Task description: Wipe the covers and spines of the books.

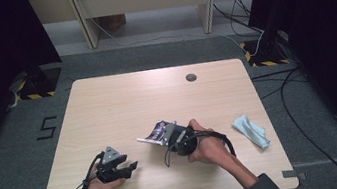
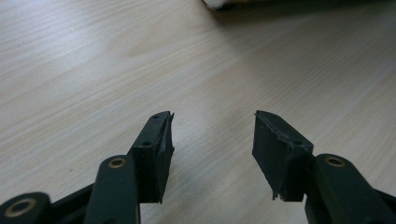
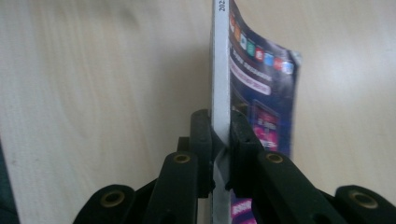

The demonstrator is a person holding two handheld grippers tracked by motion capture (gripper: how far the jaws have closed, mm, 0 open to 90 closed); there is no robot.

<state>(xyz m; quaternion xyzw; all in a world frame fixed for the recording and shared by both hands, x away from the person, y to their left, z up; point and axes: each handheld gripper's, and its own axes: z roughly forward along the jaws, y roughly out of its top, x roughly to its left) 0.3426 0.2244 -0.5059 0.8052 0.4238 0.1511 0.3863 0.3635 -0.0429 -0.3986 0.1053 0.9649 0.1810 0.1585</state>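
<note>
Now our right hand-held gripper pinches the thin booklet by its edge, our left hand-held gripper is open with nothing in it, and the booklet may slip onto the counter.

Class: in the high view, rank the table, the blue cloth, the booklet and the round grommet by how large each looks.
1. Table
2. and 3. Blue cloth and booklet: they look about alike, and the right claw hides part of the booklet, so unranked.
4. Grommet

booklet print blurred, top edge cut off.
</note>
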